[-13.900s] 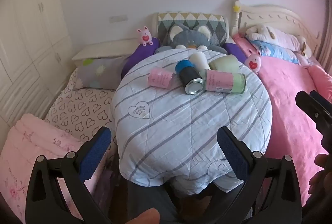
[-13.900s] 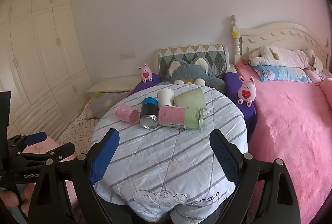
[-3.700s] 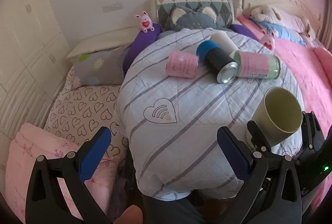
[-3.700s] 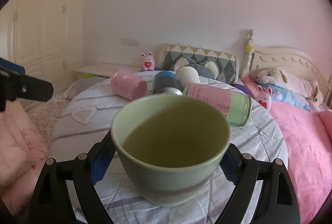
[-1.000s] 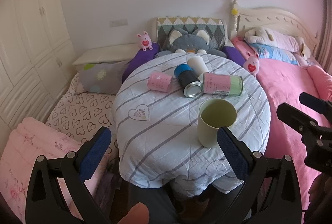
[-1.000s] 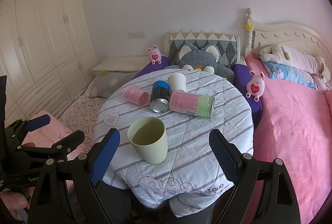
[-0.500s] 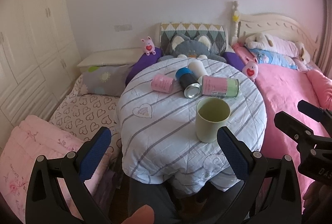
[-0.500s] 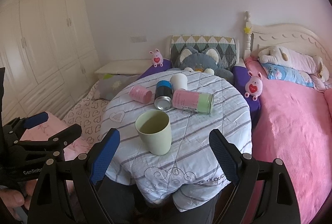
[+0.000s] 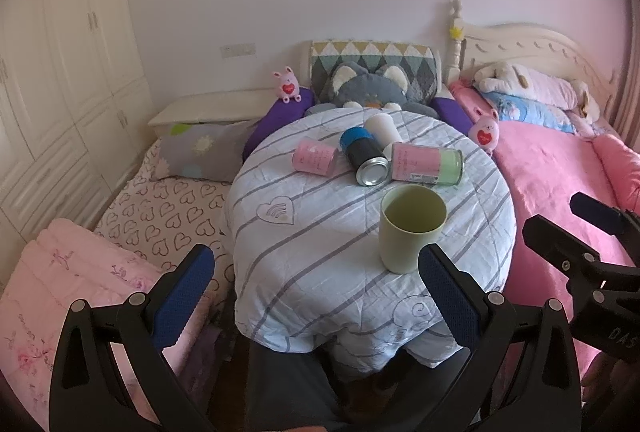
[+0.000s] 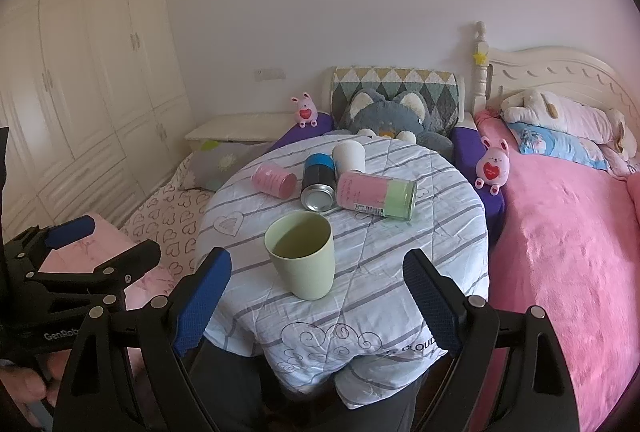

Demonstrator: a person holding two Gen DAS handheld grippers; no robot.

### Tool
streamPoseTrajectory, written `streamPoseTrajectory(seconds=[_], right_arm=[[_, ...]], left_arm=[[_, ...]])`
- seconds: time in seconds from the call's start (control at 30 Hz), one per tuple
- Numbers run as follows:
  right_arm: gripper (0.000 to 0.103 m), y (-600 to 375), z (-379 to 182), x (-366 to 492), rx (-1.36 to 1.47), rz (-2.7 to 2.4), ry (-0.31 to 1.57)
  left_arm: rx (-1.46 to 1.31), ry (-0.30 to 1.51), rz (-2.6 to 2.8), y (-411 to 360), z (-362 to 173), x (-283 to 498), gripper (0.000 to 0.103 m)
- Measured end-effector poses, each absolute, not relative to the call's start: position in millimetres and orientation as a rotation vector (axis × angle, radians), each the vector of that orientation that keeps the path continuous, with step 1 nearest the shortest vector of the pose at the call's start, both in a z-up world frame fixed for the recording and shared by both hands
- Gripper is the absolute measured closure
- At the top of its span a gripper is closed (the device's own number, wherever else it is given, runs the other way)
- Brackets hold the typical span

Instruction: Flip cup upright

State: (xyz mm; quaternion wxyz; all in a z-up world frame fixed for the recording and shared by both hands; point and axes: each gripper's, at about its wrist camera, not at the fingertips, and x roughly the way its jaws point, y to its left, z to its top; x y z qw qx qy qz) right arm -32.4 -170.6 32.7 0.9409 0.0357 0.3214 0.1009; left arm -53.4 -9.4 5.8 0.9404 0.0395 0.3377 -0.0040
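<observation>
The pale green cup [image 9: 412, 228] stands upright, mouth up, on the near part of the round table with the striped cloth [image 9: 320, 252]; it also shows in the right wrist view [image 10: 302, 256]. My left gripper [image 9: 316, 292] is open and empty, held back from the table's near edge. My right gripper [image 10: 316, 288] is open and empty, also back from the table, with the cup ahead between its fingers. Each gripper shows at the edge of the other's view: the right one [image 9: 592, 244] and the left one [image 10: 80, 252].
Behind the cup lie a pink can [image 10: 274, 179], a dark can with a blue end [image 10: 318, 181], a white cup [image 10: 349, 155] and a pink-and-green can [image 10: 376, 195]. A pink bed [image 10: 560, 232] is to the right. A heart-print mattress [image 9: 160, 207] is to the left.
Both grippers have drawn back a little from the table. The cup stays standing where it was set down.
</observation>
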Motion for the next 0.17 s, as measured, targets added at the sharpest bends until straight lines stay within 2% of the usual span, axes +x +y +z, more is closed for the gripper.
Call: streamPoseTrajectory(seconds=[0.17], right_arm=[[0.014, -171.5, 30.4, -30.3, 0.076, 0.206, 0.661]], left_arm=[[0.09, 0.683, -0.01, -12.3, 3.8, -53.0, 0.0]])
